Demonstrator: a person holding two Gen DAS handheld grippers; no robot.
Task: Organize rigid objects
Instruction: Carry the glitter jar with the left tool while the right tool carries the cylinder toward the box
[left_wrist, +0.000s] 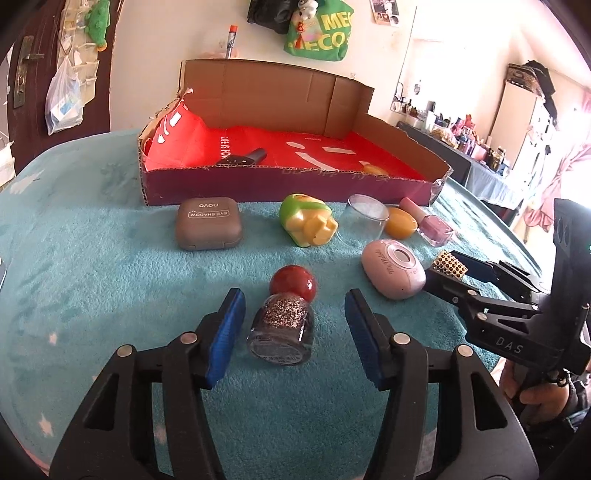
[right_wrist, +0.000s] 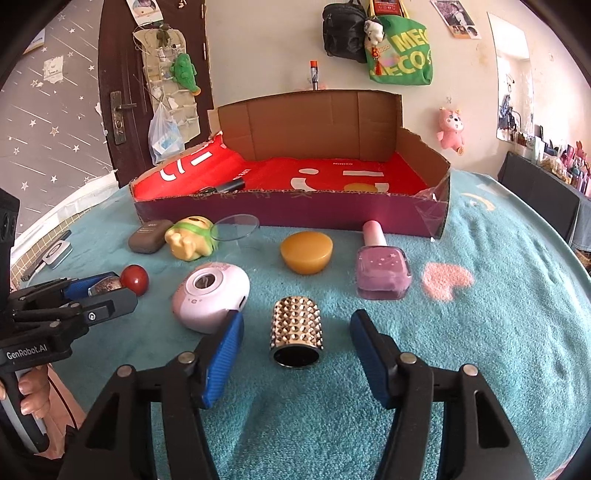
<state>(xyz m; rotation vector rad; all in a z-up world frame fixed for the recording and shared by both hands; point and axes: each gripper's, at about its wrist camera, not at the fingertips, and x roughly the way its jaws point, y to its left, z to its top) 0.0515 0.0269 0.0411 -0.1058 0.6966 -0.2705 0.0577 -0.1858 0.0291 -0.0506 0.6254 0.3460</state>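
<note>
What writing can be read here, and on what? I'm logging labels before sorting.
"EYE SHADOW" and "novo": brown case, seen upside down.
"MINISO": red bag lining the box.
"MEC": green tote, partly hidden.
"DAS": right hand-held gripper.
"GenRobot.AI": left hand-held gripper.
Script on pink case: unreadable.

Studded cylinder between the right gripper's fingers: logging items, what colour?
Gold studded cylinder with dark inside; right wrist view shows it best.
</note>
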